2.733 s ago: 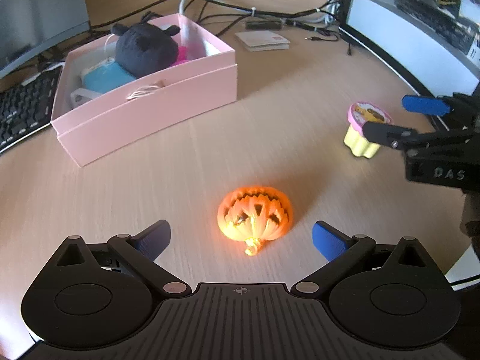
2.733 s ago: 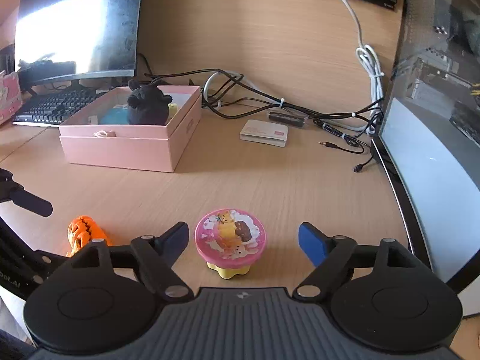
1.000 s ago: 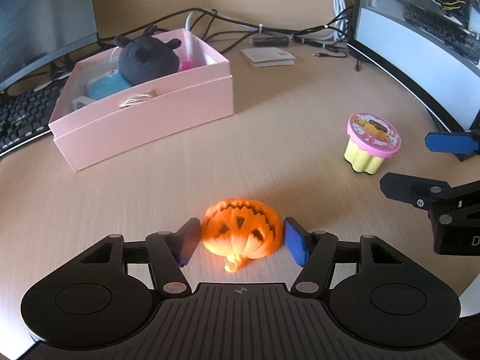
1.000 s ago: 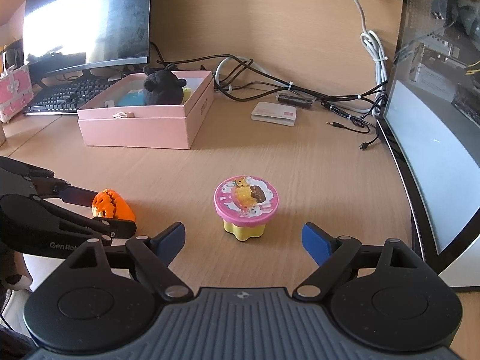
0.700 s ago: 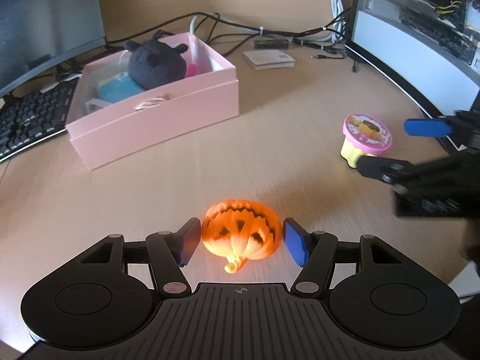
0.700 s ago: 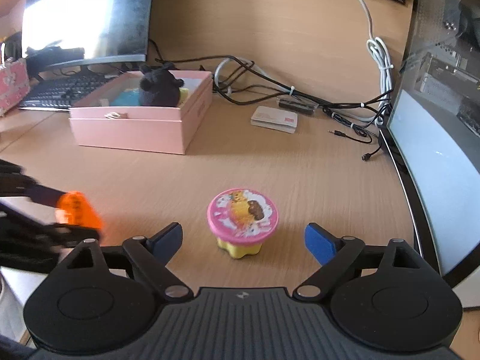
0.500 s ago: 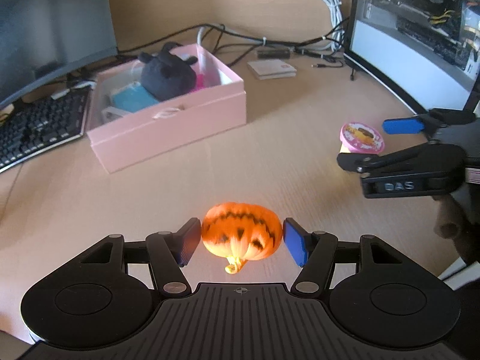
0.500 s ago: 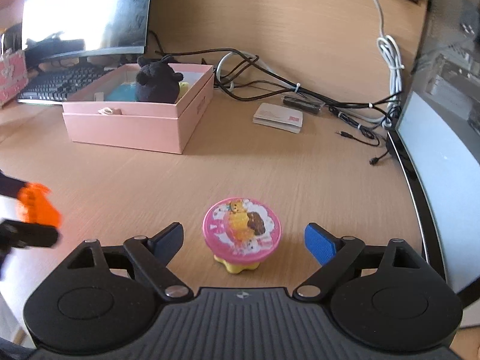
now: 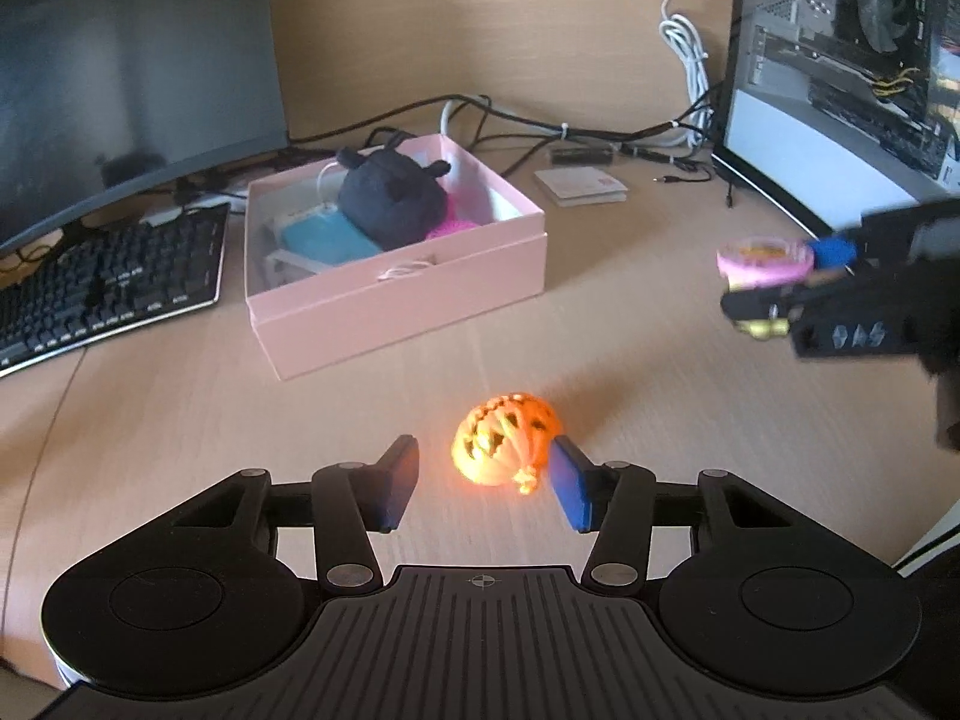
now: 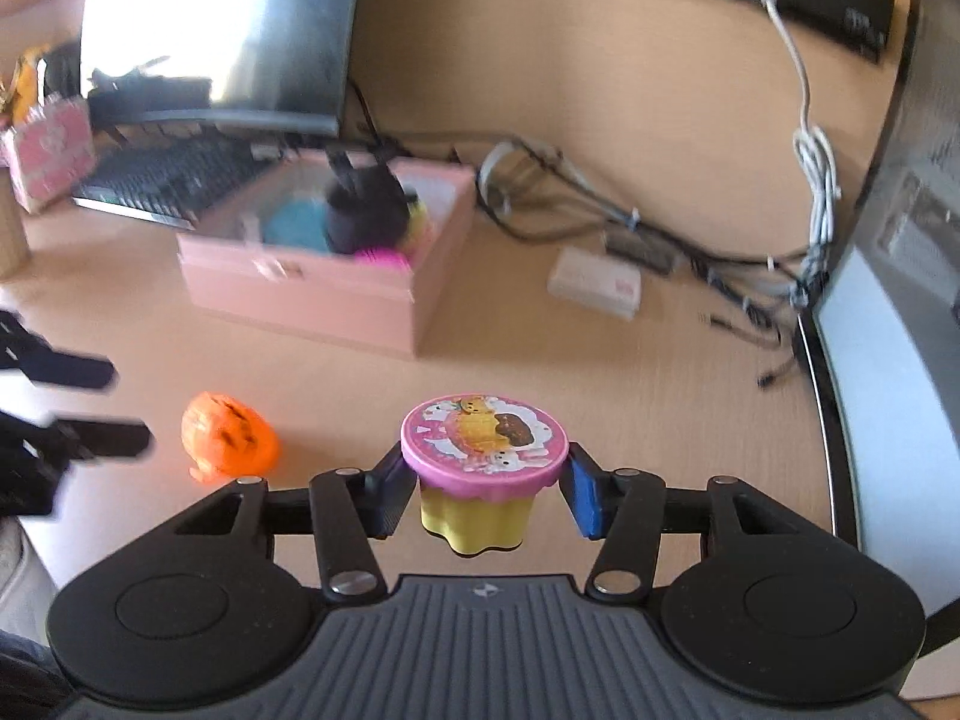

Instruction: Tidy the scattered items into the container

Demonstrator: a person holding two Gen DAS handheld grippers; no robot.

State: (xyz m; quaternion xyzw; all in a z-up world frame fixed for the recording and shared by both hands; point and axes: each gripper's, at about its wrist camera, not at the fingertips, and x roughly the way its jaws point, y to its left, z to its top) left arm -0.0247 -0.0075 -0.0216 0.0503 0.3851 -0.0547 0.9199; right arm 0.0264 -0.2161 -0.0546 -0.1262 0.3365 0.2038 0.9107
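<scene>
- Two tools are in view, one in each of the person's hands, above a light wooden counter (image 9: 180,408).
- The left tool (image 9: 483,489) has its blue-padded fingers spread apart; the orange pumpkin toy (image 9: 506,447) sits in the gap, close against the right-hand pad and clear of the left-hand one. It does not look gripped. Whether it rests on the counter or is just above it, I cannot tell.
- In the right wrist view the same pumpkin toy (image 10: 230,437) shows low on the left, just beyond the left tool's dark fingertips.
- The right tool (image 10: 492,495) is closed on the yellow cup with the pink lid (image 10: 484,468), fingers pressed to the cup's two sides just under the lid. The cup is lifted off the counter.
- From the left wrist view that cup (image 9: 763,264) hangs at the right, in the blurred right tool (image 9: 792,276).
- The pink box (image 9: 408,294) stands open farther back on the counter, well apart from both toys. Inside lie a dark plush (image 9: 393,195), something light blue and something bright pink.
- A keyboard (image 9: 102,288) lies left of the box, cables (image 9: 540,126) run behind it, and a small card pack (image 9: 581,185) lies to its right.
</scene>
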